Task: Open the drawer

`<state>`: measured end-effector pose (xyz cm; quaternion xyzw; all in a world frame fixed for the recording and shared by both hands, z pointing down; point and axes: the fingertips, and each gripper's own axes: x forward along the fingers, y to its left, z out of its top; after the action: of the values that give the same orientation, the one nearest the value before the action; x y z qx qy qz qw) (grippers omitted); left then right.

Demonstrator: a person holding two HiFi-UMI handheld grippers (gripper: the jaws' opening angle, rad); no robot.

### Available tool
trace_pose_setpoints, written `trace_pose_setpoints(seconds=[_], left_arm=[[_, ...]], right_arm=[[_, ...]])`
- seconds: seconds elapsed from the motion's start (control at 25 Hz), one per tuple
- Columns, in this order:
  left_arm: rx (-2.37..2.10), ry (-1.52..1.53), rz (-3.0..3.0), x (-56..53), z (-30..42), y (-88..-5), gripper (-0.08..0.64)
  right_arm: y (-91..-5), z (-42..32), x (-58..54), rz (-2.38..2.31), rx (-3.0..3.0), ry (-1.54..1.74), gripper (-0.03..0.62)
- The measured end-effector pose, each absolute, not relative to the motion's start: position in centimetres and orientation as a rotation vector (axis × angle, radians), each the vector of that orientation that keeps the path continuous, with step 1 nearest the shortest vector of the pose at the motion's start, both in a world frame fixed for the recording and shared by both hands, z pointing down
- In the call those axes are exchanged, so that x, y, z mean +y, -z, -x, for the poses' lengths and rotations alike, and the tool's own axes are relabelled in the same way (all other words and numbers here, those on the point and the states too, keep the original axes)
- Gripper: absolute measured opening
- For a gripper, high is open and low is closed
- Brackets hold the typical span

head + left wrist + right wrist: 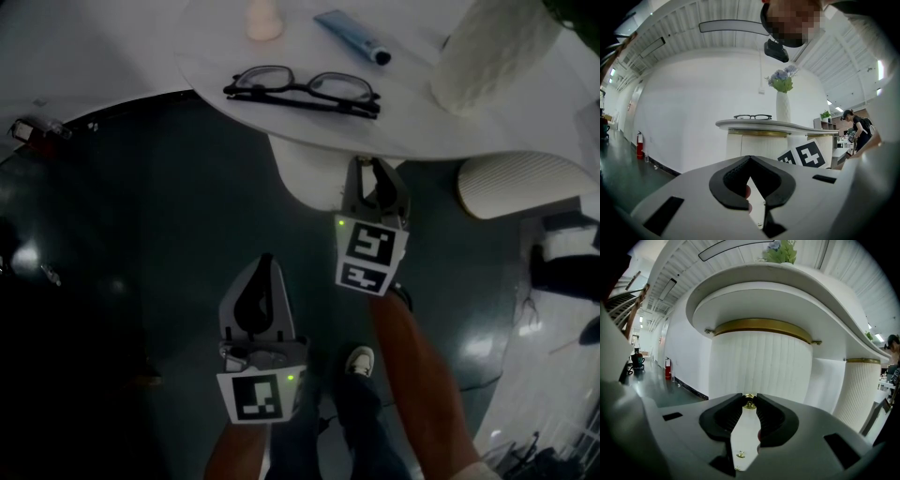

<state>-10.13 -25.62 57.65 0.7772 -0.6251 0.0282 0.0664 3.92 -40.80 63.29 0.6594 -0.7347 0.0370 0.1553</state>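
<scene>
The drawer is the white ribbed drum (759, 364) under the curved tabletop, with a gold band above it. A small gold knob (749, 404) on its front sits between the tips of my right gripper (749, 398), and the pads are closed against it. From the head view, the right gripper (374, 165) reaches under the table's edge to the white drum (305, 178). My left gripper (266, 259) hangs lower left over the dark floor, away from the table. Its jaws (750, 158) are shut with nothing in them.
On the white tabletop (216, 47) lie black glasses (305, 89), a blue tube (352, 37) and a white ribbed vase (497, 47). A second ribbed pedestal (516, 183) stands at the right. A person's shoe (359, 361) is below the grippers. Another person (858, 126) stands far off.
</scene>
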Motion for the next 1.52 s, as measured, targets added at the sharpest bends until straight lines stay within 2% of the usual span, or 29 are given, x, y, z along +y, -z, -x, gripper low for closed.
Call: trace_pose_setpoints(seconds=[0.56,0.8,1.52], left_arm=[[-1.891,-0.073,-2.335,-25.6,10.1,-57.5,0.002],[-1.892,-0.083,-2.351,-25.5,10.2,-57.3,0.002],[-1.919,-0.070,-2.351,-20.3,9.1,-55.4,0.002]], right_arm=[[-63.2,-3.8,-40.3,-1.876,-2.101,-0.104,0.103],[-63.2,-3.7,-34.9,-1.873,-2.128,-0.031,0.101],[-63.7,-3.8,-21.7,-1.808,-2.161,-0.135,0.102]])
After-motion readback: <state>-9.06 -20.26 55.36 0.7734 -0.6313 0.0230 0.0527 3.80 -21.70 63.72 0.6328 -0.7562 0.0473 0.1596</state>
